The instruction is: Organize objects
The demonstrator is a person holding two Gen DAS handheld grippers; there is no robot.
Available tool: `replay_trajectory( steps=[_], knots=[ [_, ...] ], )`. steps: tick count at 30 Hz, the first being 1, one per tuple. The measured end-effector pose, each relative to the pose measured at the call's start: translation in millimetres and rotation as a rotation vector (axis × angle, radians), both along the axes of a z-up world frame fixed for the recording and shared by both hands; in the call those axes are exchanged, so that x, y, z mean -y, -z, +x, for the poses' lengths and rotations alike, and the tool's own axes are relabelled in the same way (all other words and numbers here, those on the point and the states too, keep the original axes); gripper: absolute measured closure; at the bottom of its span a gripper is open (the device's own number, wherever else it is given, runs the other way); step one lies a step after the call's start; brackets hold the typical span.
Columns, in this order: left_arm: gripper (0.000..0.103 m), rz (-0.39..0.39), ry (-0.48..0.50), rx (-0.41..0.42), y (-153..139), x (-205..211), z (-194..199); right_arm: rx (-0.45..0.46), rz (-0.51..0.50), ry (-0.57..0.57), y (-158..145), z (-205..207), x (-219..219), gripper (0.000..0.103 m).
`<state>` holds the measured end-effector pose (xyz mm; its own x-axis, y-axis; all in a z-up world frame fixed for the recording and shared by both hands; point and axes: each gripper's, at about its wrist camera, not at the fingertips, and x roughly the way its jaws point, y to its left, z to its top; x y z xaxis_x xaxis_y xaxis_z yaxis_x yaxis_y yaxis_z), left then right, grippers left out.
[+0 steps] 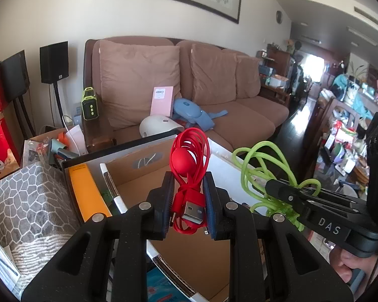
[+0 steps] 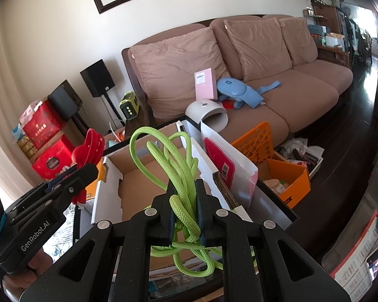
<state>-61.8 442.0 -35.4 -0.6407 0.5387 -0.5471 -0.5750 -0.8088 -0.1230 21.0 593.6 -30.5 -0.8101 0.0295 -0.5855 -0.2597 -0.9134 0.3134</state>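
Note:
My left gripper (image 1: 188, 196) is shut on a coiled red USB cable (image 1: 189, 166) and holds it above an open cardboard box (image 1: 138, 186). The red cable also shows in the right wrist view (image 2: 89, 148), at the left. My right gripper (image 2: 184, 209) is shut on a bundled green braided cable (image 2: 181, 176) and holds it above the same box (image 2: 138, 188). In the left wrist view the green cable (image 1: 254, 166) and the right gripper (image 1: 284, 191) are close on the right. Both cables hang in the air, side by side.
A brown sofa (image 1: 214, 95) stands behind, with a pink box (image 1: 161, 100), a blue plush (image 1: 194, 115) and a white dome device (image 1: 158, 125). A grey patterned box (image 1: 30, 206) is at left. An orange crate (image 2: 257, 143) and orange box (image 2: 287, 178) are at right.

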Motion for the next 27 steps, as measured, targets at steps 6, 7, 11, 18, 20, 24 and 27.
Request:
replay_trajectory(
  steps=[6, 7, 11, 18, 20, 24, 27],
  knots=[
    [0.082, 0.002, 0.023, 0.004, -0.2, -3.8, 3.3, 0.003, 0.001, 0.000, 2.5, 0.5, -0.2, 0.090],
    [0.082, 0.001, 0.025, 0.004, 0.2, -4.2, 3.7, 0.003, 0.001, 0.000, 2.5, 0.5, -0.2, 0.090],
    [0.082, -0.002, 0.028, 0.007, 2.4, -4.5, 4.3, 0.004, 0.001, -0.002, 3.1, 0.4, -0.2, 0.090],
    [0.082, 0.002, 0.033, 0.003, 3.7, -4.3, 5.5, 0.001, -0.021, -0.017, 5.9, 0.4, -1.1, 0.090],
    [0.082, 0.004, 0.039, 0.001, 4.5, -4.3, 6.1, -0.003, -0.033, -0.024, 5.9, 0.2, -0.8, 0.090],
    [0.082, 0.009, 0.041, 0.006, 5.7, -5.0, 7.6, -0.007, -0.040, -0.030, 4.8, 0.4, 0.8, 0.090],
    [0.082, 0.013, 0.043, 0.008, 5.6, -4.9, 8.6, -0.014, -0.060, -0.038, 4.2, 0.8, 0.2, 0.090]
  ],
)
